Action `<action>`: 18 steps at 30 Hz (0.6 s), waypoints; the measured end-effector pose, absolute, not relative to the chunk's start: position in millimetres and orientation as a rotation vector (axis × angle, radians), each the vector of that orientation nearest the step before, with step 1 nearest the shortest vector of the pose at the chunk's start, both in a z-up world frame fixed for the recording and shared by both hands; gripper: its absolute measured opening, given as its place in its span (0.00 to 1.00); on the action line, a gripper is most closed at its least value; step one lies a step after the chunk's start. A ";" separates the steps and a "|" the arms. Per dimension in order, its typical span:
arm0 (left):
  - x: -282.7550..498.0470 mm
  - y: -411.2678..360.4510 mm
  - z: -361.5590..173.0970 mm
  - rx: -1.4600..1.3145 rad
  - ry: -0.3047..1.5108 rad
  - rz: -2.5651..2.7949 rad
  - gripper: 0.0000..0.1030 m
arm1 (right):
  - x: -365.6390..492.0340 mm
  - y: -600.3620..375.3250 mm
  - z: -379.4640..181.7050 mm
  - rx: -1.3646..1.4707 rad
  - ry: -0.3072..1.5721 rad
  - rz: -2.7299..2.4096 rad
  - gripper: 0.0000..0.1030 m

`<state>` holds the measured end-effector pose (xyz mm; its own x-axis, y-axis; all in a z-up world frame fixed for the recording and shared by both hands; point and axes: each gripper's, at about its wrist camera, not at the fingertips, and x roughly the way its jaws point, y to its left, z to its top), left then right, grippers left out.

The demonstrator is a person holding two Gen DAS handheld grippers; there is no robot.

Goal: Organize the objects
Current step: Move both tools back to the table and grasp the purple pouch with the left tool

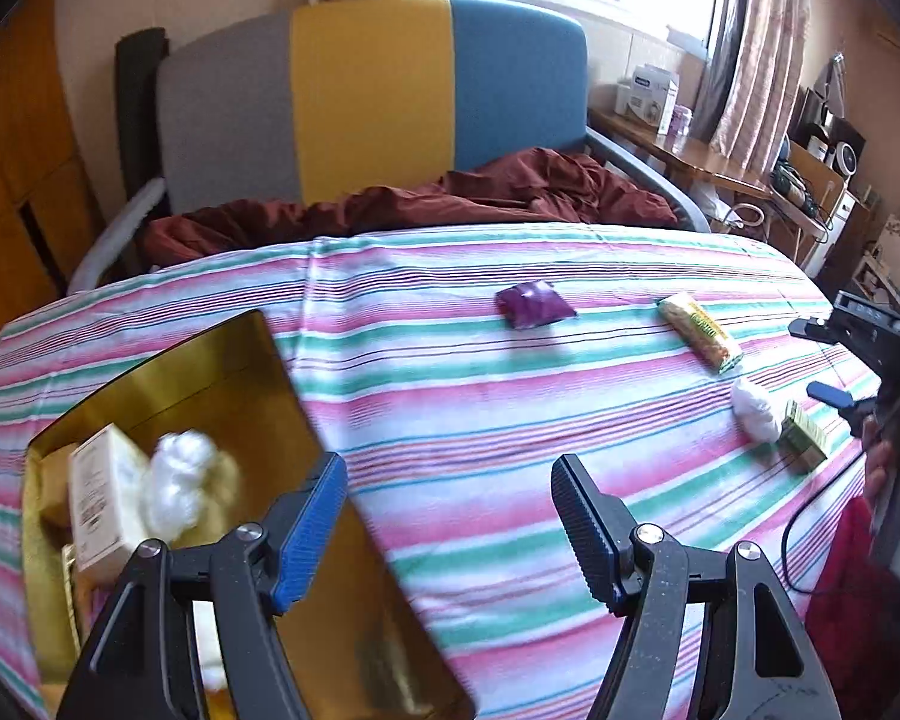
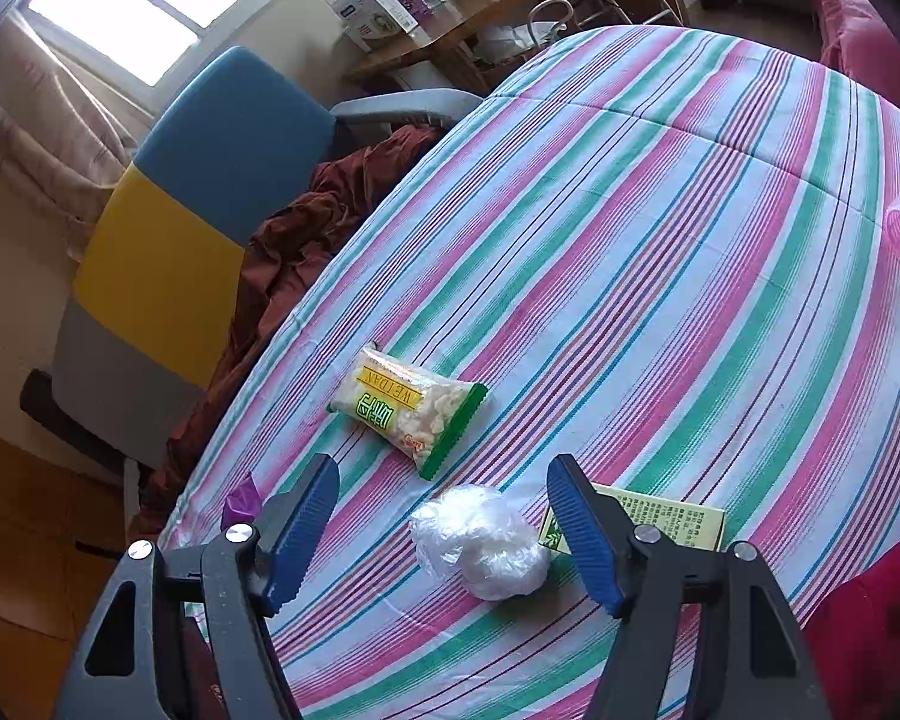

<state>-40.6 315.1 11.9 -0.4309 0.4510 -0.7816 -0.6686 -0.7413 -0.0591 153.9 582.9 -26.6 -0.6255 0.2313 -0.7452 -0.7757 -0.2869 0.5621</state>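
**Loose items beside the gold box**

White plastic wad (image 2: 480, 543) lies on the striped table (image 2: 690, 240), well right of the gold box (image 1: 210, 372), between the snack packet (image 2: 411, 408) and green carton (image 2: 660, 519). Right hand-held gripper (image 2: 444, 531) straddles it, open, not touching. Left hand-held gripper (image 1: 450, 522) open, empty, beside the box.

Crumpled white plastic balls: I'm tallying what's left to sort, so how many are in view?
2: one in the gold box, one on the striped cloth between the right gripper's open jaws. Others may be hidden.
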 end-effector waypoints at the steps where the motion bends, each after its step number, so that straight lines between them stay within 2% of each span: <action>1: -45.5 327.3 10.8 -1.101 0.336 2.165 0.69 | 154.8 583.8 -26.8 -0.710 1.306 1.969 0.72; 12: -111.9 430.3 -28.2 -1.232 0.243 2.123 0.76 | 144.0 580.1 -26.4 -0.727 1.381 2.066 0.74; 18: -145.9 475.2 -58.1 -1.304 0.255 2.110 0.76 | 138.5 576.4 -27.5 -0.753 1.391 2.097 0.74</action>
<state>-145.9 475.2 -58.1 -0.3056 0.4146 -0.8571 -0.6066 -0.7787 -0.1604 138.5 576.4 -27.5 -0.7169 0.1092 -0.6886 -0.6769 -0.3457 0.6498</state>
